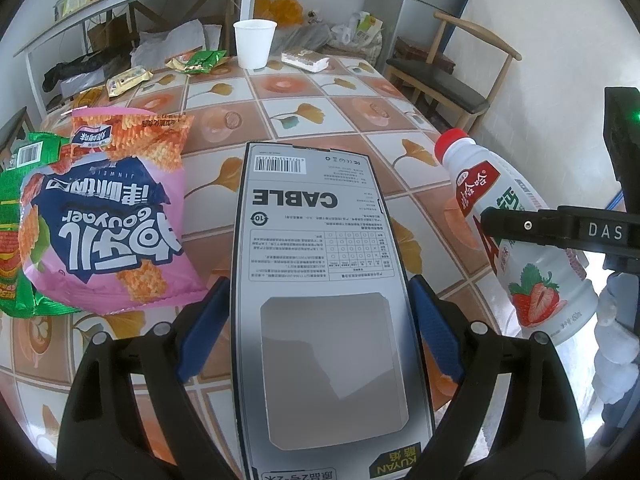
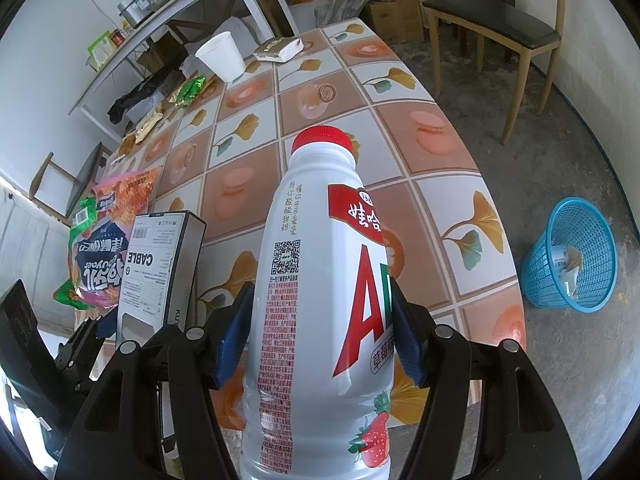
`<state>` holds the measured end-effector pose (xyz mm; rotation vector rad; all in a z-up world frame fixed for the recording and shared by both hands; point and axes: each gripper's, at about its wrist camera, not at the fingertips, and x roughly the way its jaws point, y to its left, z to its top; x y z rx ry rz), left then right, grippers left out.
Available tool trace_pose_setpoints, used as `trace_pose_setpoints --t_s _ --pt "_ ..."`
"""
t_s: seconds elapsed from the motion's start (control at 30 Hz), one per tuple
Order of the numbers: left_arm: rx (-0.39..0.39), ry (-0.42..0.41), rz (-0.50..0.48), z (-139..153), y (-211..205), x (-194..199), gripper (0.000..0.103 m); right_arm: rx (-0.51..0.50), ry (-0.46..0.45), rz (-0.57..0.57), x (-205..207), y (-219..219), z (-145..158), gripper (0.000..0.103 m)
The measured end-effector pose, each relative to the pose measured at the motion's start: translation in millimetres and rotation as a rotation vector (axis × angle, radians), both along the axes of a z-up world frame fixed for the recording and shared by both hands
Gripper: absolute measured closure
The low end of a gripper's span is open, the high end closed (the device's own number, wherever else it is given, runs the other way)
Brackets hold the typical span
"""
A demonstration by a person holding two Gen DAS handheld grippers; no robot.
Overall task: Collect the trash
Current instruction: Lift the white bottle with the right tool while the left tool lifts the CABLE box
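My left gripper [image 1: 318, 292] is shut on a grey and white box marked CABLE [image 1: 312, 208], its blue pads pressing both long sides above the tiled table [image 1: 280, 120]. My right gripper [image 2: 322, 300] is shut on a white strawberry drink bottle with a red cap [image 2: 316, 280], held upright near the table's front edge. The bottle [image 1: 472, 184] shows at the right of the left wrist view. The box [image 2: 156, 264] shows at the left of the right wrist view. A pink snack bag [image 1: 104, 216] and a green bag [image 1: 16, 208] lie left of the box.
A blue mesh basket [image 2: 572, 264] with some paper in it stands on the floor right of the table. At the far end of the table are a white paper cup [image 1: 254, 42], a tissue pack [image 1: 304, 59] and small wrappers [image 1: 200, 62]. A wooden chair [image 2: 492, 20] stands beyond.
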<state>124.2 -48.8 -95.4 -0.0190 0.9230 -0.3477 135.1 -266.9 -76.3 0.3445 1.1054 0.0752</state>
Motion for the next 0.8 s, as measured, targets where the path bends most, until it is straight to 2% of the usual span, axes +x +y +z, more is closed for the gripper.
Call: trace_pose_setpoints --t_s 0.8 --pt "-0.026 -0.063 -0.013 24.8 -6.1 -20.6 0.019 0.053 -0.063 -0.037 -24.7 -23.1 15.5 0.041"
